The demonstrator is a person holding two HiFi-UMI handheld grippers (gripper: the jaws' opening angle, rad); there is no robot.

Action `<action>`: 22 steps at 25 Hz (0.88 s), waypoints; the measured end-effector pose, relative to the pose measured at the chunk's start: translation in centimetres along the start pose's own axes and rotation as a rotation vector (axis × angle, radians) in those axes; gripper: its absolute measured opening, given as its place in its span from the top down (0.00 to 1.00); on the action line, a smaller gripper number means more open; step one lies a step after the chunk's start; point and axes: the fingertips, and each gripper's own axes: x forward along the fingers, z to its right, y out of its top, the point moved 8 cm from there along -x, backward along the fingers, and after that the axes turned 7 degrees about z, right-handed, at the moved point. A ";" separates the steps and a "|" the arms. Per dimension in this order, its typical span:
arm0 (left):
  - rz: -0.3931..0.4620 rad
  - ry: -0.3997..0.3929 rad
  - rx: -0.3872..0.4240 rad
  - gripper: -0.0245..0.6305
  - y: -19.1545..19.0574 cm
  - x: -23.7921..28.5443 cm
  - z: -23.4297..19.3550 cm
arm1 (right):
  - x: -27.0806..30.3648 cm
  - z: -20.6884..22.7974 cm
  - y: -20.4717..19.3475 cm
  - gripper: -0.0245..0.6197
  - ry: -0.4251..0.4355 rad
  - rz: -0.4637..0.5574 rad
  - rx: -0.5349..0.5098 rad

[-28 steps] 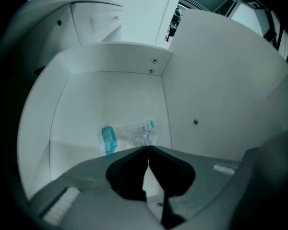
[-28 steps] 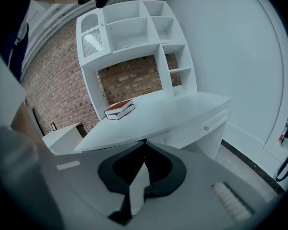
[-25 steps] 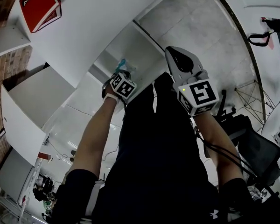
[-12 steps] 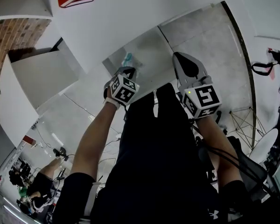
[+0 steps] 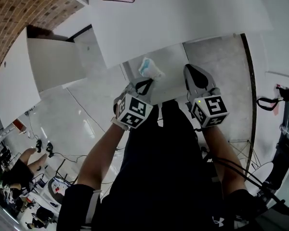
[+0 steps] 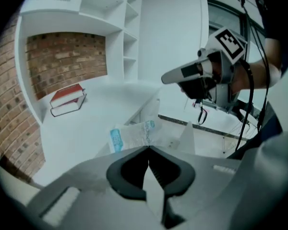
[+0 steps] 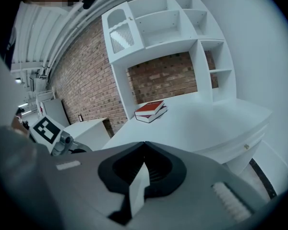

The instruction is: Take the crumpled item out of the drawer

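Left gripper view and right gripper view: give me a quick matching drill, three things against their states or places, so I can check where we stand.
Things:
1. left gripper
2. right gripper
3. red book

States or places:
A. lies on the white desk
B. shut, nothing between the jaws
C. shut on the crumpled wrapper

Pairs: 1-C, 2-B, 3-A.

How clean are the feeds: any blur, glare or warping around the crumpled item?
Head view: heavy fisheye, the desk edge bows, yet the crumpled item reads sharp, no glare. Left gripper view: dark vignette, near jaws soft, item's print blurred. Right gripper view: same vignette, even light, red book crisp.
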 end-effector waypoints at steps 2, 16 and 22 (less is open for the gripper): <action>0.047 0.034 -0.031 0.95 1.2 -2.0 -0.3 | 0.3 -0.7 0.7 0.96 0.019 0.002 -0.008; 0.302 0.258 -0.051 0.95 9.9 -12.1 -6.1 | 1.8 -5.2 7.0 0.96 0.119 0.077 -0.073; 0.289 0.283 -0.053 0.95 11.1 -10.9 -9.6 | 1.1 -5.7 8.4 0.96 0.104 0.101 -0.081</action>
